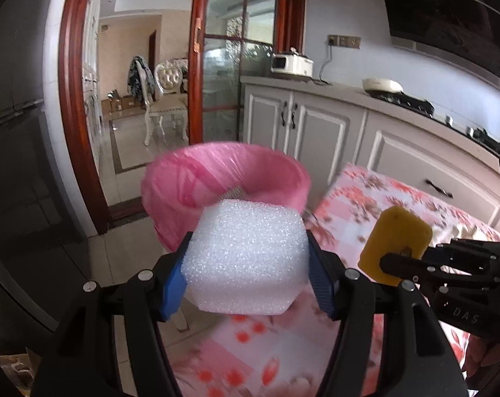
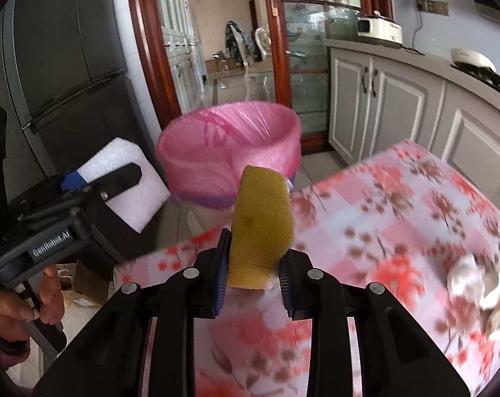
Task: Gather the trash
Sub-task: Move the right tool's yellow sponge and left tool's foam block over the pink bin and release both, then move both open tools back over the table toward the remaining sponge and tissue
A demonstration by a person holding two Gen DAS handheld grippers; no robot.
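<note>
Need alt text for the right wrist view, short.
The right hand-held gripper grips a yellow sponge upright, facing a pink-lined trash bin past the floral tablecloth. At left, the left hand-held gripper holds a white foam block.

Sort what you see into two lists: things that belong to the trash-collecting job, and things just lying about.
Job:
- white foam block, in left tongs
- yellow sponge, in right tongs
- pink-lined bin
- crumpled paper on the table

Lying about:
- rice cooker
- chair
- fridge

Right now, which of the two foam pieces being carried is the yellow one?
The sponge clamped upright in the right claw; the left claw holds a white foam block.
</note>
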